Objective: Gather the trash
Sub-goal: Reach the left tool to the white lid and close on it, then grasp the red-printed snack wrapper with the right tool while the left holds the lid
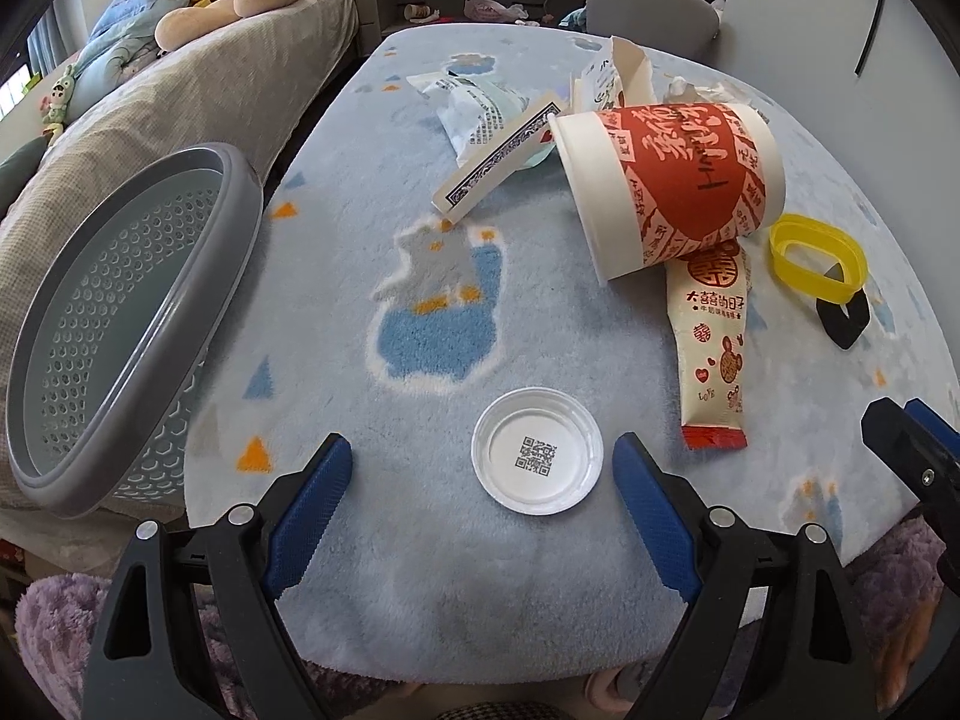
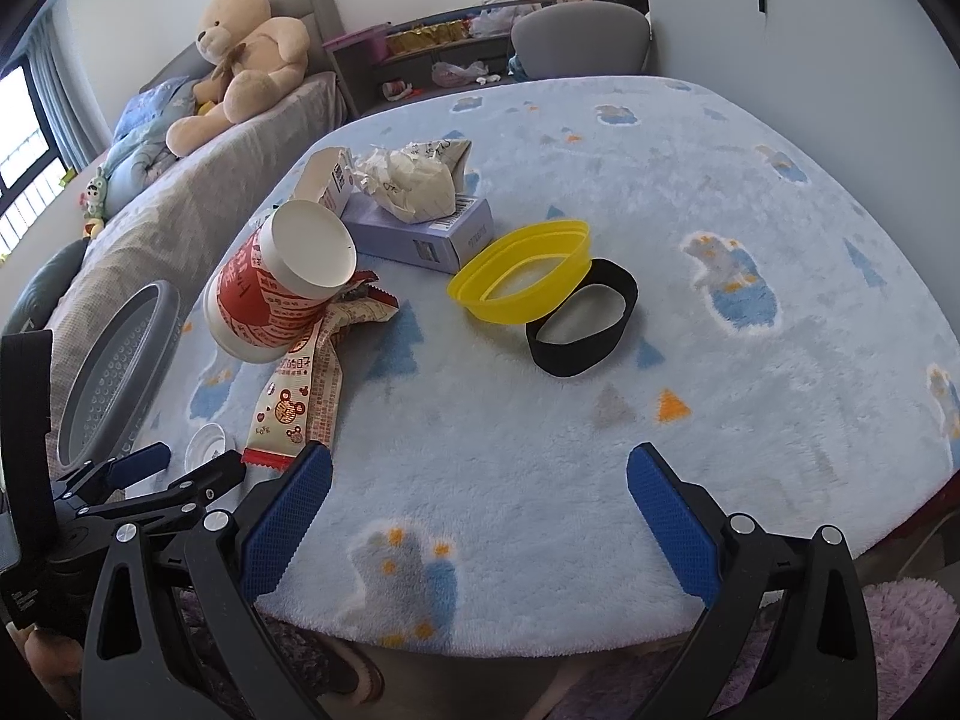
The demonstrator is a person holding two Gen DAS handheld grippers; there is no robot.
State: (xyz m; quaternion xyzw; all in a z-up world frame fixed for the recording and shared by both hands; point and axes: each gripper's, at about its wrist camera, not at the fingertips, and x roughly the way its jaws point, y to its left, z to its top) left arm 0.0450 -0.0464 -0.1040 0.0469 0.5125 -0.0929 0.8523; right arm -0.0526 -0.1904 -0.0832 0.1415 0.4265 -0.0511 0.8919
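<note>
Left gripper (image 1: pixel 483 474) hanging wide open around white lid (image 1: pixel 537 450) lying on blue fleece cloth (image 1: pixel 420 570), right gripper (image 2: pixel 480 480) gaping empty, grey basket (image 1: pixel 120 324) sitting beside at left.

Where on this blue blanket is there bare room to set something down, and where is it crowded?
Bare: the wide stretch right of the yellow ring and black ring, and the patch between the basket, the white lid and the cup. Crowded: around the cup, with the wrapper, box and crumpled paper bunched together.
</note>
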